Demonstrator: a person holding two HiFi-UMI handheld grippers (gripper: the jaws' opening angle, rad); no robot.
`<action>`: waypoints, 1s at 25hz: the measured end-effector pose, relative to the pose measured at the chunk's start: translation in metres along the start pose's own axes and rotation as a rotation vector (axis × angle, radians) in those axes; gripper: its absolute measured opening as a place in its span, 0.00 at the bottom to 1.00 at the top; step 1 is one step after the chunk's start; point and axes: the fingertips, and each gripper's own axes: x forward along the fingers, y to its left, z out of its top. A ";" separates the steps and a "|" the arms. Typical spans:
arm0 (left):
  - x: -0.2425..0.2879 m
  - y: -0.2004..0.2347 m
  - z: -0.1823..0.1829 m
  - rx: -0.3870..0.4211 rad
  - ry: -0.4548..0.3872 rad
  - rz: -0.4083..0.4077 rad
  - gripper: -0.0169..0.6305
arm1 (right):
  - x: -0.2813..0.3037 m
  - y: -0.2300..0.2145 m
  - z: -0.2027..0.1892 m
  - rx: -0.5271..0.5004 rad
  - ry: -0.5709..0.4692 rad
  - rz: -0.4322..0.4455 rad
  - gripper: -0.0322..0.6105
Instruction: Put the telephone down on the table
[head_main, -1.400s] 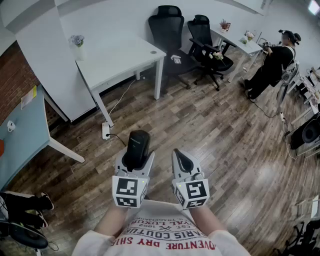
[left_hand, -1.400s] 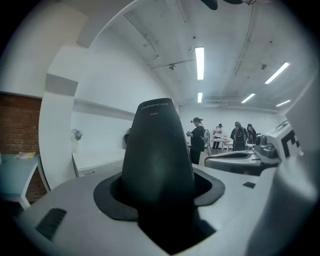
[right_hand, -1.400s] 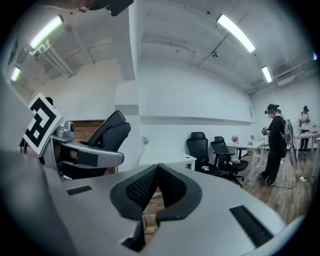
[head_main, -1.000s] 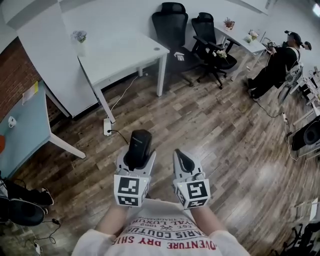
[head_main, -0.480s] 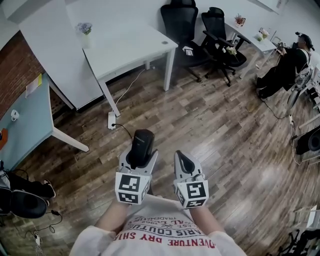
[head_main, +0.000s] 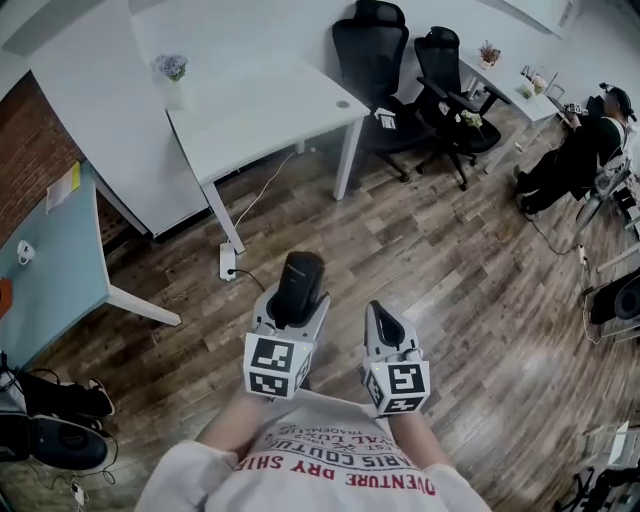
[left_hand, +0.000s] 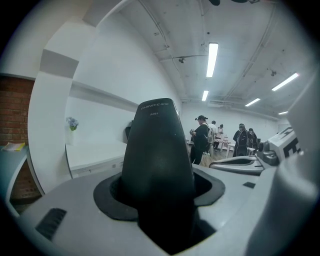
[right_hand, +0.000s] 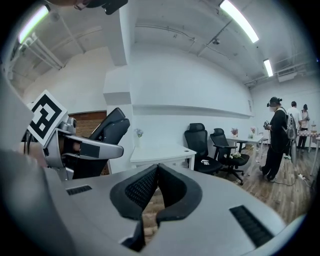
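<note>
The white bench (head_main: 262, 112) looks nearer than a second ago. The person (head_main: 330, 470) is walking toward it, so the set-down hasn't begun. The left tongs (head_main: 292, 308) pinch the phone (head_main: 301, 280) upright over the floor (head_main: 450, 270), well short of the bench's near edge. The right tongs (head_main: 383, 322) are pressed together, empty. The phone's lower end is buried between the pads (left_hand: 107, 197), and its face can't be seen.

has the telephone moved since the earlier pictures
Yes. The telephone, clamped in the left tongs, has moved slightly forward, past the power strip toward the white table.
</note>
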 end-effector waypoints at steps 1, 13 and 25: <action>0.008 0.012 0.005 0.002 0.000 -0.008 0.47 | 0.015 0.001 0.004 0.003 0.000 -0.005 0.09; 0.071 0.132 0.023 -0.005 0.032 -0.023 0.47 | 0.152 0.016 0.021 0.027 0.037 -0.024 0.09; 0.121 0.179 0.010 -0.058 0.075 0.099 0.47 | 0.235 -0.004 0.010 0.038 0.074 0.099 0.09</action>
